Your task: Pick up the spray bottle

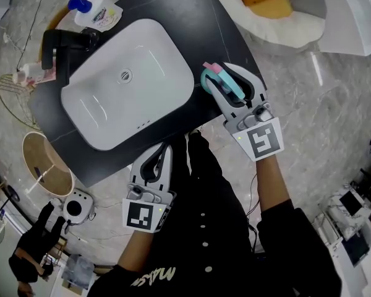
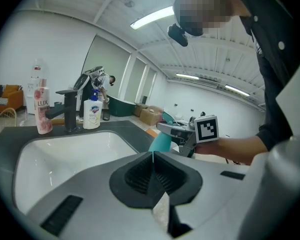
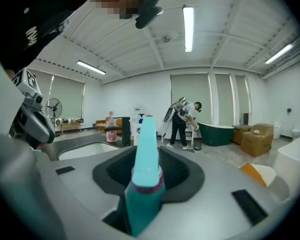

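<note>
Right gripper, held nearly level, clasps spray bottle.

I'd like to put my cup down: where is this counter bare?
Bare: the counter between the sink and its far right corner. Crowded: round the faucet and soap bottle, and where the right gripper holds the spray bottle.

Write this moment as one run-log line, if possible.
right tongs: gripping spray bottle | left tongs: shut, empty | place: beside sink
</note>
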The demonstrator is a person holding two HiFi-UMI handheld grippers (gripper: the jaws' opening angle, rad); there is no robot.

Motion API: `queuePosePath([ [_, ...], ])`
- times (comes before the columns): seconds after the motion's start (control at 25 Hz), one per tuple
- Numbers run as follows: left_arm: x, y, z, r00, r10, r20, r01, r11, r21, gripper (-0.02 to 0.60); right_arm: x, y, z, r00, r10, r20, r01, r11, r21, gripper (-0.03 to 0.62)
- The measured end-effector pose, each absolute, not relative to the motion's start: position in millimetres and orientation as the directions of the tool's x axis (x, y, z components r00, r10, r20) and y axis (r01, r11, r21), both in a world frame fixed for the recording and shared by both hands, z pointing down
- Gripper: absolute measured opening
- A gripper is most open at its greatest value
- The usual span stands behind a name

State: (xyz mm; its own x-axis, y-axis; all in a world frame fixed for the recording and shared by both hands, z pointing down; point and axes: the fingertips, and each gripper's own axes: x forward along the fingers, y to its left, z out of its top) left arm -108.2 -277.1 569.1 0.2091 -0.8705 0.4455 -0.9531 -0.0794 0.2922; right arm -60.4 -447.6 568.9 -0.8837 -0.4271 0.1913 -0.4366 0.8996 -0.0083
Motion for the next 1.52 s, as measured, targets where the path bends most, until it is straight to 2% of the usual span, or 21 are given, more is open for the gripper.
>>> queuePosePath([
  [0.24, -118, -283, 561, 0.2, -0.88, 0.431, -0.957, -0.082, 0.278, 0.017, -63, -453, 559, -0.872, -0.45, 0.193, -0.458, 0.889, 0.004, 0.114],
  [0.56, -141, -307, 513, 0.16, -0.916, 0.367, -0.967, -0.071, 0.245, 0.017, -55, -452, 494, -0.843, -0.51, 0.169, -0.514, 0.857, 0.022, 0.114],
  [1.12, -143, -341, 395, 0.189, -0.968, 0.164, -0.973, -0.163, 0.164, 0.017, -6, -420, 368, -0.731, -0.677, 0.092, -0.675, 0.736, 0.057, 0.112],
  [1.32, -141, -353, 363, 0.2, -0.976, 0.082, -0.973, -0.187, 0.138, 0.017, 19, -416, 344, -0.673, -0.737, 0.061, -0.734, 0.676, 0.067, 0.112],
  [1.52, -143, -356, 347, 0.184, -0.981, 0.064, -0.978, -0.176, 0.113, 0.017, 48, -410, 337, -0.611, -0.791, 0.038, -0.788, 0.612, 0.063, 0.112],
])
